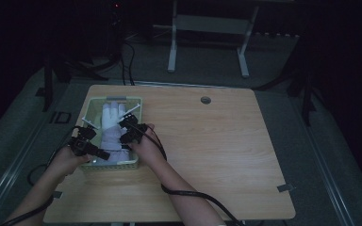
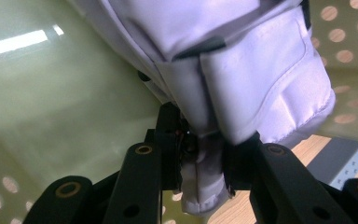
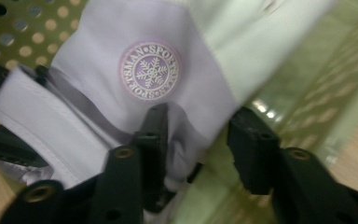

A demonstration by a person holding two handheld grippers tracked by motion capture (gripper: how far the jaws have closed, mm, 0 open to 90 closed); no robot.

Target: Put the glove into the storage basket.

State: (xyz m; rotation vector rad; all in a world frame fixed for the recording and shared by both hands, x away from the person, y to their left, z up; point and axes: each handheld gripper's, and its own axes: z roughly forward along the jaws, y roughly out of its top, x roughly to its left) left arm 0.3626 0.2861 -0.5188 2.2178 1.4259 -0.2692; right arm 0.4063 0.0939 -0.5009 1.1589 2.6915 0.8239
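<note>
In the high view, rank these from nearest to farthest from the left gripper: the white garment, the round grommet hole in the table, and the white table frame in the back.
From the left gripper:
1. White garment, right beside it in the green basket.
2. Round grommet hole, far edge of the table, off to the right.
3. White table frame, on the floor beyond the table.

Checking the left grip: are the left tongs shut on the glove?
Shut: the left tongs pinch a fold of the white glove between both jaws.
</note>
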